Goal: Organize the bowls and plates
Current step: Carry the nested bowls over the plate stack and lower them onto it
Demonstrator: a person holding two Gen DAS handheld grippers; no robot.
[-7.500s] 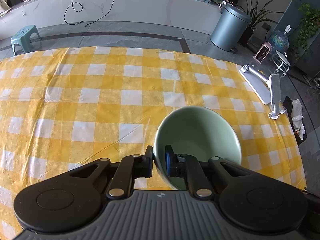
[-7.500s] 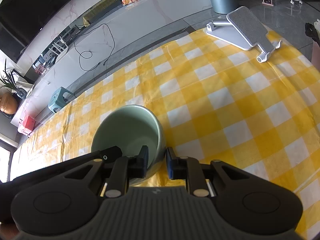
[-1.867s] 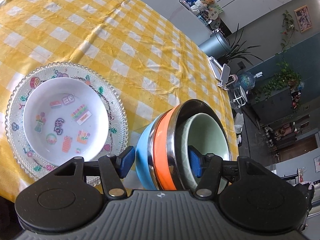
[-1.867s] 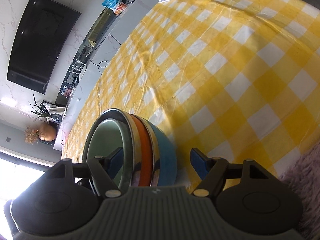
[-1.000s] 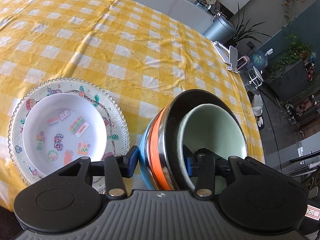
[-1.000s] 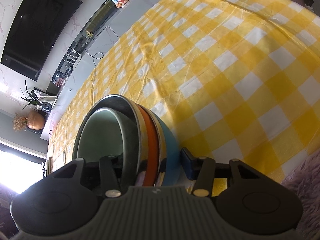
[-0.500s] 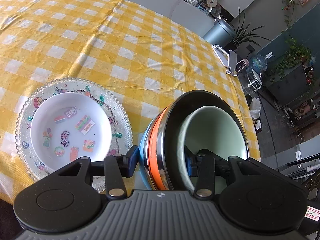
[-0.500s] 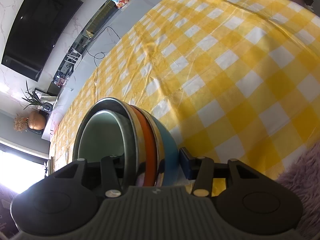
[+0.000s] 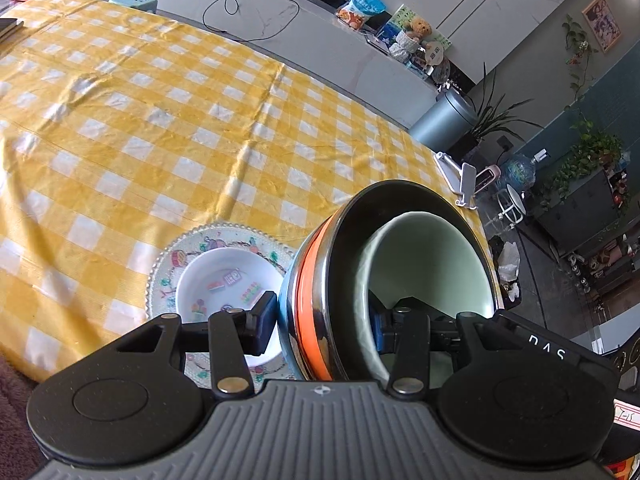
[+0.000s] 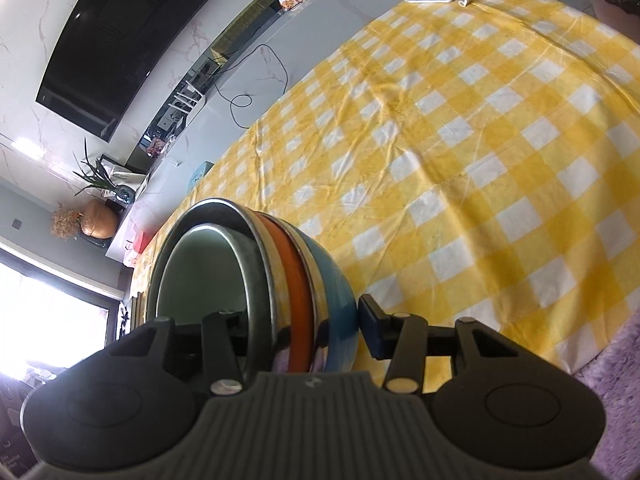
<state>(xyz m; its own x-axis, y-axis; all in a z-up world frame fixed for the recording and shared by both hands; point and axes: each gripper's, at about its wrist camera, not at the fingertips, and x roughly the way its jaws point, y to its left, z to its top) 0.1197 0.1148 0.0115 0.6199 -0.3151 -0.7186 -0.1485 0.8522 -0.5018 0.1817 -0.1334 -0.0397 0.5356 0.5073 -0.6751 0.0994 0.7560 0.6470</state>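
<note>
With the bowls [image 9: 384,276] nested into one stack and the white dish set on the plate [image 9: 168,264] at the table's near edge, mostly the placing of the stack appears left. The left gripper [image 9: 320,320] and right gripper [image 10: 300,320], each half open, clamp opposite walls of the stack, tilted just right of the plate.

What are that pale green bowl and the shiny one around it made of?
The pale green bowl looks like glazed ceramic, possibly melamine: thick rim, soft even sheen. The shiny bowl around it appears to be polished steel: its thin rim and wall give mirror reflections. Its orange band seems a plastic or painted coating.
</note>
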